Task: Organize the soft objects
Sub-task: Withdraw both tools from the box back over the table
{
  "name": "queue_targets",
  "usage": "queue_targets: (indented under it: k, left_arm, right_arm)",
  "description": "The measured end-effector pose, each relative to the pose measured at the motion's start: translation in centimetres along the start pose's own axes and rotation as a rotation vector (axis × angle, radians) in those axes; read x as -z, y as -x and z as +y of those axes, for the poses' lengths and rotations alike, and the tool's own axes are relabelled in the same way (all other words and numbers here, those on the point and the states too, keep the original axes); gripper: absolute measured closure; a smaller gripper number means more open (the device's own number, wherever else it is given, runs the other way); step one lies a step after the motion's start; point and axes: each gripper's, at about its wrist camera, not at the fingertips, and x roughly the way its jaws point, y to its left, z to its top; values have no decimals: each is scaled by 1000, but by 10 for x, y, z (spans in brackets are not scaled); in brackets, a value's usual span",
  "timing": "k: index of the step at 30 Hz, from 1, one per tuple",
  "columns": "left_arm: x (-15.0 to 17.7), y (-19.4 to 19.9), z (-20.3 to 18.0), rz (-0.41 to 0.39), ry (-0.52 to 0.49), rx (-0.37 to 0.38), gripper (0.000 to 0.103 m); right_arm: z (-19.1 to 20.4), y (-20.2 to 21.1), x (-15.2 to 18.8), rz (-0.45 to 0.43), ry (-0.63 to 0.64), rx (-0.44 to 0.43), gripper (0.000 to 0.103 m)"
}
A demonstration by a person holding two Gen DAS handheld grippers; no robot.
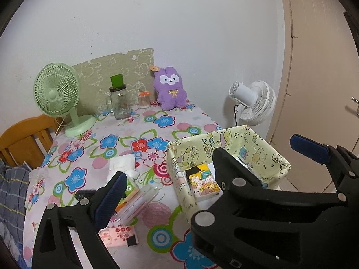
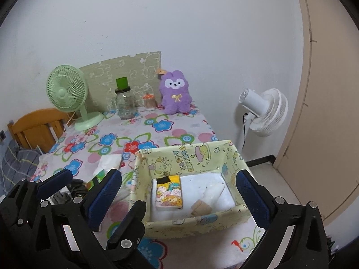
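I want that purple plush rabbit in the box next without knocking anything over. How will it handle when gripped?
The purple plush rabbit looks fluffy, so it will probably squash and flop. Likely light for its bulk. It leans on the wall beside the small orange-lidded jar, so a sideways drag might tip that.

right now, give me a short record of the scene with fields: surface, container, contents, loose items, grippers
surface: table with floral cloth
container: yellow cartoon-print box, near the table's front right corner
contents: cartoon tissue pack, white folded cloth
loose items: white tissues and small packets left of the box
back row: purple plush bunny, green fan, glass jar
grippers: left gripper and right gripper open, jaws empty
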Motion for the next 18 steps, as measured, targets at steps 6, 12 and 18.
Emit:
queue_targets:
  k: [6,12,18]
  left_arm:
    - [6,12,10,-20,3,-3,4]
    - [14,19,23,-30,22,-8,4]
    - [24,23,35,-45,35,-30,4]
  right_arm:
    - [12,11,5,-17,10,-19,0]
    - [26,14,12,-8,14,-48,0]
    - [40,13,20,6,4,-78,0]
